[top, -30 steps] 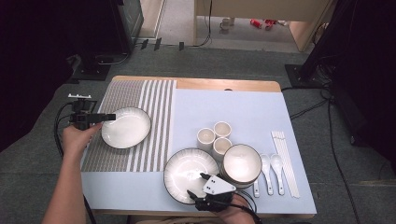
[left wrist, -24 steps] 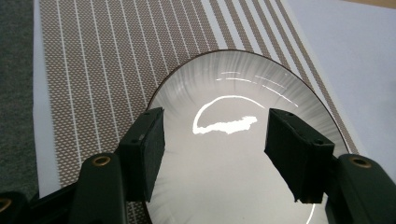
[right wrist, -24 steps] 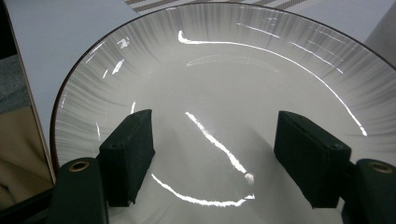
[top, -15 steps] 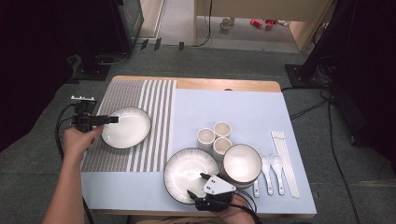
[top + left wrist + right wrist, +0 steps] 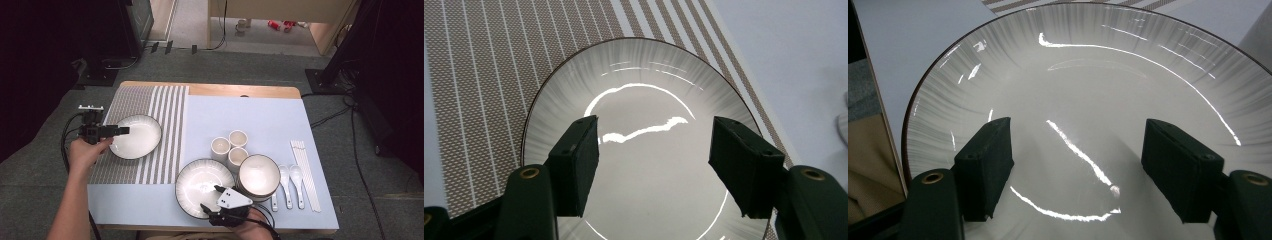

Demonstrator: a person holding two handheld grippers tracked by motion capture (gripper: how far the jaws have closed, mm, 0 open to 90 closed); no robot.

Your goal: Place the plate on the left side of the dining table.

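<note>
Your left gripper (image 5: 120, 131) sits jaws apart, empty, over the glossy white dark-rimmed plate (image 5: 136, 136) on the striped mat (image 5: 167, 107). Right gripper (image 5: 216, 196), also agape, over the matching near plate (image 5: 197, 180).

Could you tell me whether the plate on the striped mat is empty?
Empty: the plate shows bare glossy white with only light reflections, nothing lying in it.

On the tabletop (image 5: 260, 107), a plate (image 5: 136, 136) sits on the mat (image 5: 150, 102) at the left. A second plate (image 5: 202, 186) lies near the front edge, three cups (image 5: 230, 146) behind it, a bowl (image 5: 258, 175) to its right, then spoons (image 5: 290, 182) and chopsticks (image 5: 306, 172).
</note>
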